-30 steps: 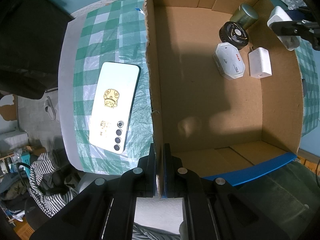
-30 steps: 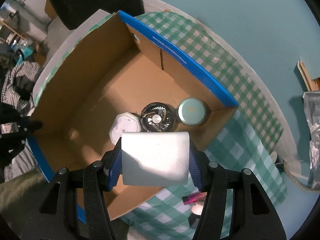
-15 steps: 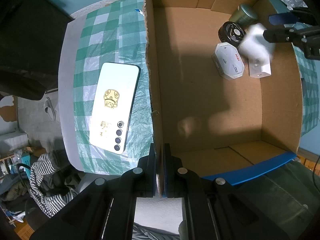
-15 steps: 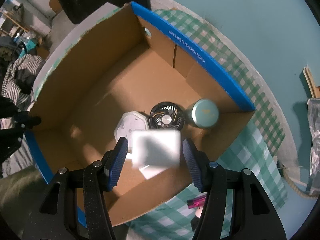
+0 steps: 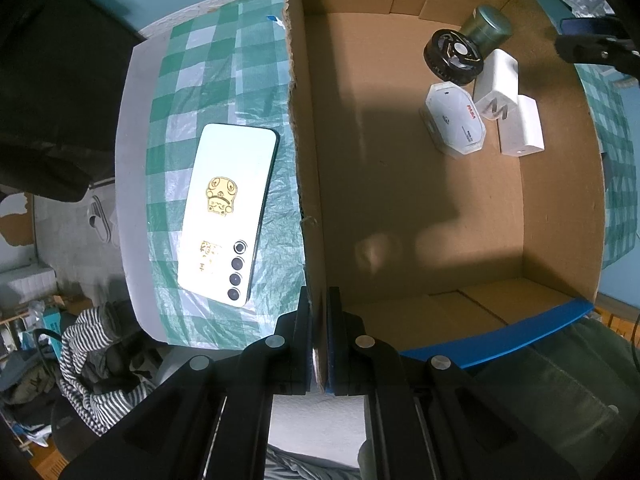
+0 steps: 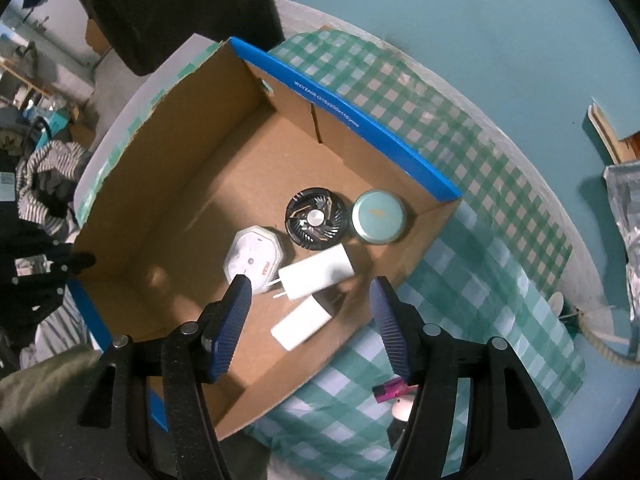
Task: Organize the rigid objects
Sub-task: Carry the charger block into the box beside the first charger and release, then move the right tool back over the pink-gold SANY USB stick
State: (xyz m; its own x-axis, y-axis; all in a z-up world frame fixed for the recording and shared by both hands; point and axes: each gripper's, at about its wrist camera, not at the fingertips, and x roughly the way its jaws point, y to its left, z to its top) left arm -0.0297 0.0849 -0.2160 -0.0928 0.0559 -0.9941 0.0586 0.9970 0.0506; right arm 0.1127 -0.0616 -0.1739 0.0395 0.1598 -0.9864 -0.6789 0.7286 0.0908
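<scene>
Left gripper (image 5: 319, 308): its jaws are clamping the rim of the cardboard box (image 5: 304, 160) at the near left wall.
Right gripper (image 6: 310, 312): it is hovering above the box, its jaws have just been opening, nothing between them.
White charger (image 6: 316, 273): it is lying in the box, tilted, seemingly resting on a second white charger (image 6: 302, 322), beside the white octagonal case (image 6: 254, 258).
Fan (image 6: 316, 218): it is sitting just beside the round tin (image 6: 379, 216) near the far right corner.
Phone (image 5: 228, 214): it is lying face down on the checked cloth (image 5: 224, 72), left of the box.
</scene>
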